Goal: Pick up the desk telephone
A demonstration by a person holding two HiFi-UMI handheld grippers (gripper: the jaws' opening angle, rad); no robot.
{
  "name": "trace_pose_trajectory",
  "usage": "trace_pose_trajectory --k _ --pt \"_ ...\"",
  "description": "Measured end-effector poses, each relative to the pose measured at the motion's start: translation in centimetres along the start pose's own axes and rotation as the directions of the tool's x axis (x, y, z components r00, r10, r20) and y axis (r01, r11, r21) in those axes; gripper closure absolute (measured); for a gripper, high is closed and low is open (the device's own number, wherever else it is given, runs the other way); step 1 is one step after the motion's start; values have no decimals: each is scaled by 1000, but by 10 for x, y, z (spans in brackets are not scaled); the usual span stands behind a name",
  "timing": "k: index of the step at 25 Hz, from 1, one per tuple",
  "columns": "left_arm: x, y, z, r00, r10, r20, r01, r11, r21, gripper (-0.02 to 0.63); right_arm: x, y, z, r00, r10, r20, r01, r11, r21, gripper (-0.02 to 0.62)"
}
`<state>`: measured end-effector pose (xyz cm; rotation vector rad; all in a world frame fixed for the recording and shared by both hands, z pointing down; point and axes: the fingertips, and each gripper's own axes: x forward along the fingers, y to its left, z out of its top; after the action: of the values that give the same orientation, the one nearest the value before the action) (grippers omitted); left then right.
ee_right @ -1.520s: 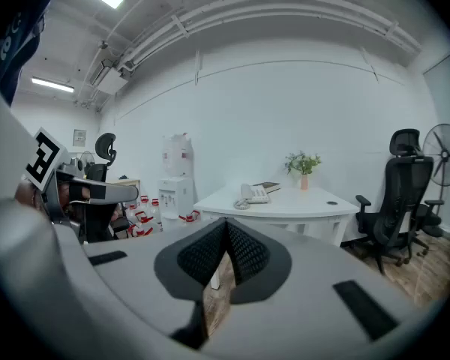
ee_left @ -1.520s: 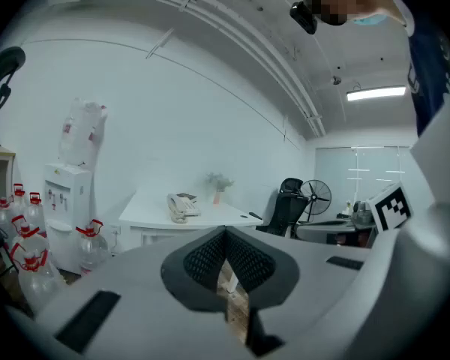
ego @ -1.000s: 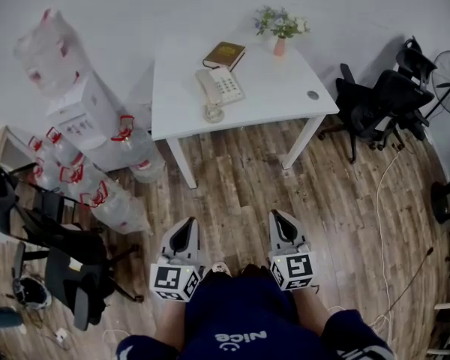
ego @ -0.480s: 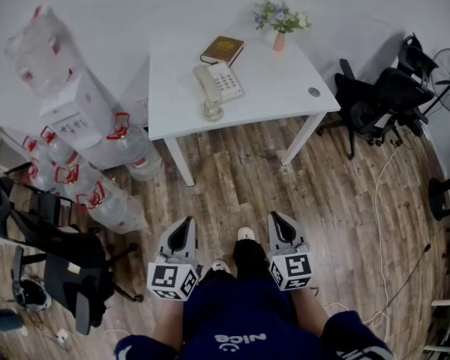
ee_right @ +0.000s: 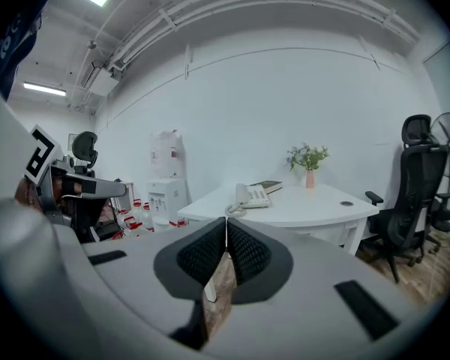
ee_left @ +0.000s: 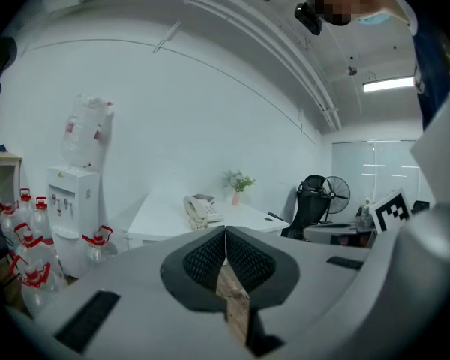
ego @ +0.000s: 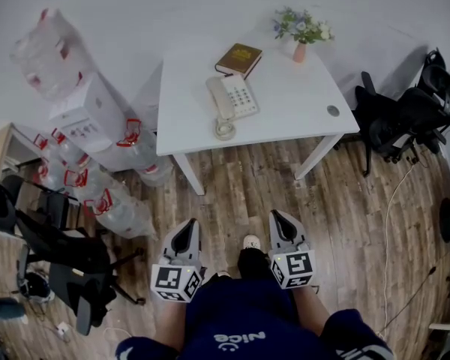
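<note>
Your left gripper (ego: 185, 229) and right gripper (ego: 280, 222) are both fully closed and empty, low by your body over the floor (ego: 240, 178). The phone (ego: 233, 98) sits far off on the table (ego: 304, 103), left of centre, a book (ego: 239, 58) just beyond it.

White desk telephone (ego: 235, 97), white desk (ego: 296, 96), brown book (ego: 239, 58), pink vase (ego: 299, 52), brown wood-grain floor (ego: 247, 193).
</note>
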<state>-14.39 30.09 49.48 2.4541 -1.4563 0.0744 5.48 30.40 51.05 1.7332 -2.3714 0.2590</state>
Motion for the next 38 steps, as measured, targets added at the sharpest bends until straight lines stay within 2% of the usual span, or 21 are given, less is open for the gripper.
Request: trace_pose_trajectory --k 10,15,21,28,33,38 --pt "78 9 25 993 114 36 -114 993 9 589 72 -83 36 1000 16 26 -15 999 -42 572" --pt "114 7 29 986 160 38 -159 987 -11 589 102 -116 38 999 48 2 -48 998 -36 572" --pt "142 2 32 984 177 38 -175 984 -41 589 124 -137 42 997 78 -7 -79 996 -41 572" --pt "166 8 26 985 172 -13 -172 984 -53 589 134 -142 38 996 81 -24 -81 997 5 572" --pt "194 17 20 992 119 -34 -121 989 -82 589 146 -146 36 997 65 -35 -64 998 22 572" --pt "238 27 34 998 57 -29 -58 997 -54 589 171 -159 39 999 18 -50 -17 1000 25 572"
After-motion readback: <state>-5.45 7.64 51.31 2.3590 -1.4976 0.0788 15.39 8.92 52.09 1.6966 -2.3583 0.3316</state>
